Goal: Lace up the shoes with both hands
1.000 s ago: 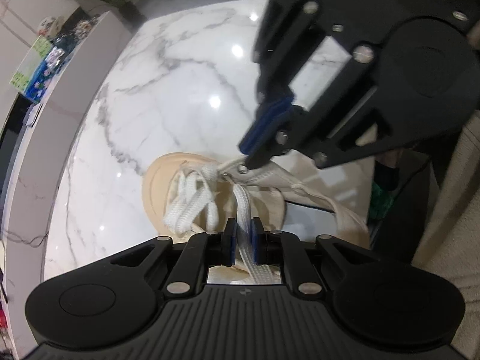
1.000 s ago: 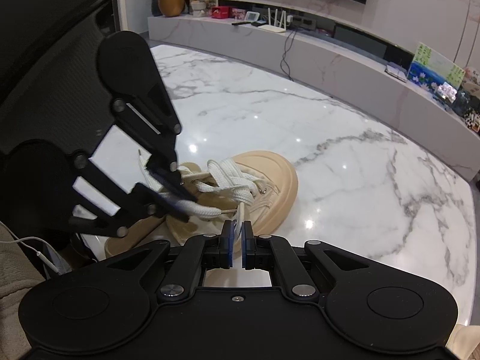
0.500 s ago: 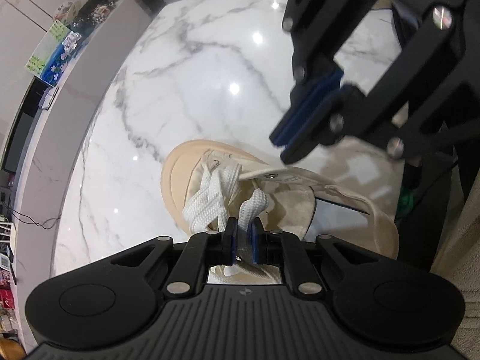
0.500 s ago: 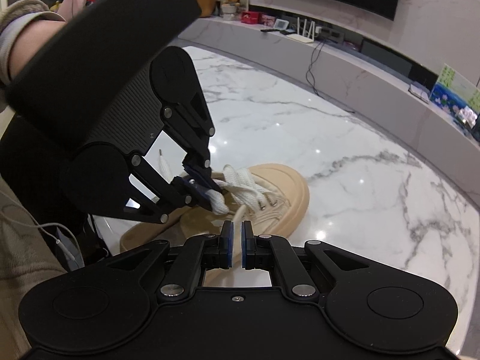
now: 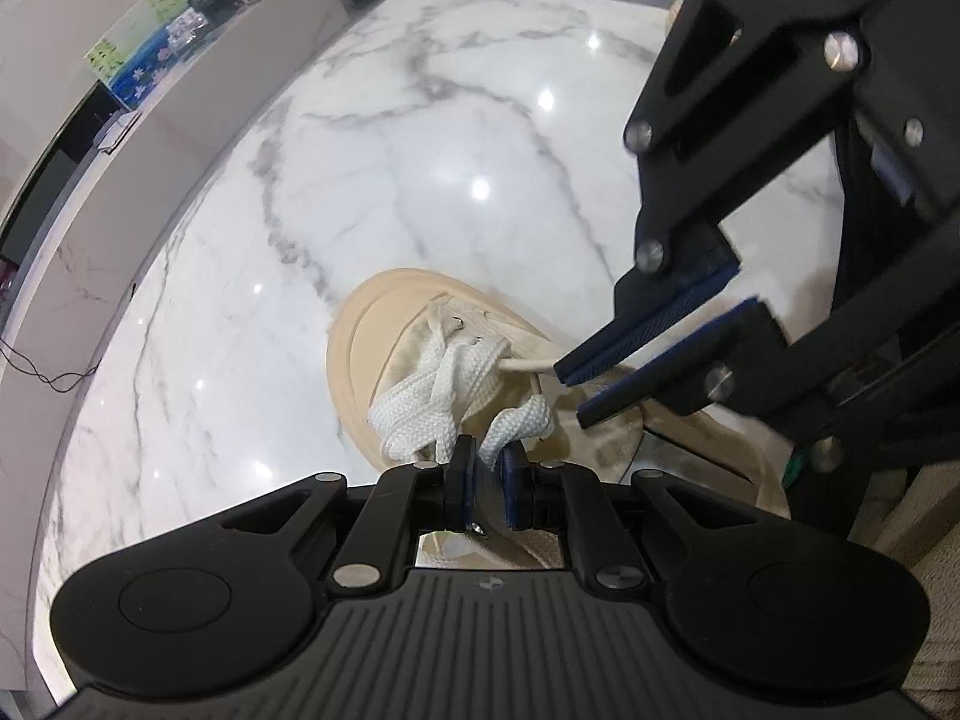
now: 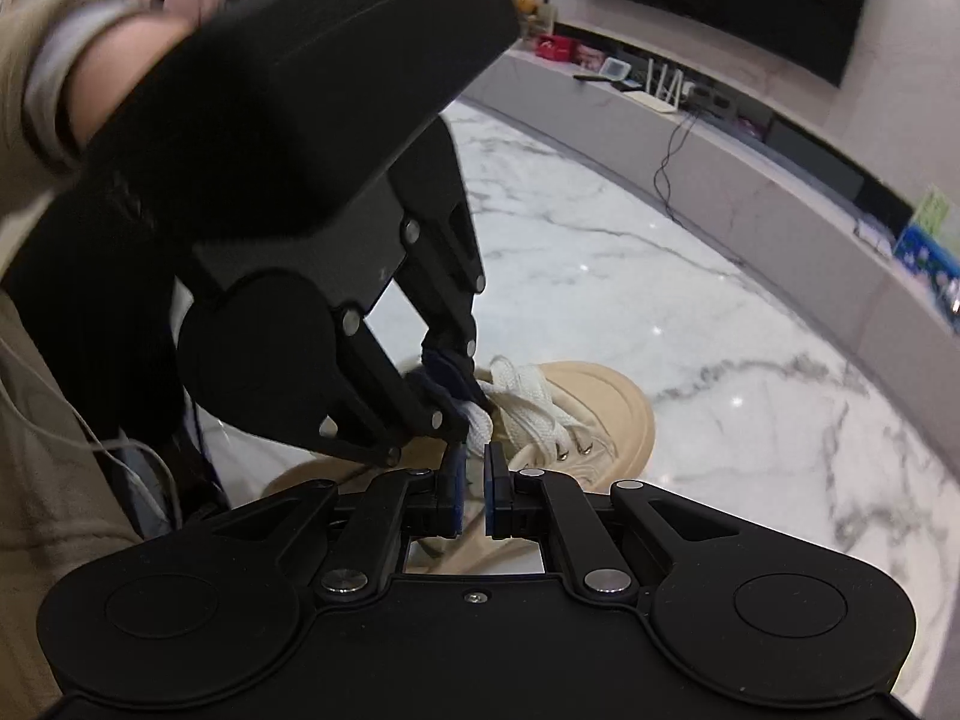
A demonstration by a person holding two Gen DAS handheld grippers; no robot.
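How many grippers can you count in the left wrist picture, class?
2. The left gripper sits at the bottom centre, pinching the white lace of the beige shoe. The right gripper reaches in from the upper right. None seem hidden.

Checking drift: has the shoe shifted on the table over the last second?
Cannot tell: the shoe sits differently against the table veins, but both cameras moved.

Beige shoe (image 5: 384, 324) on its sole on white marble, white lace (image 5: 438, 390) loosely crisscrossed.
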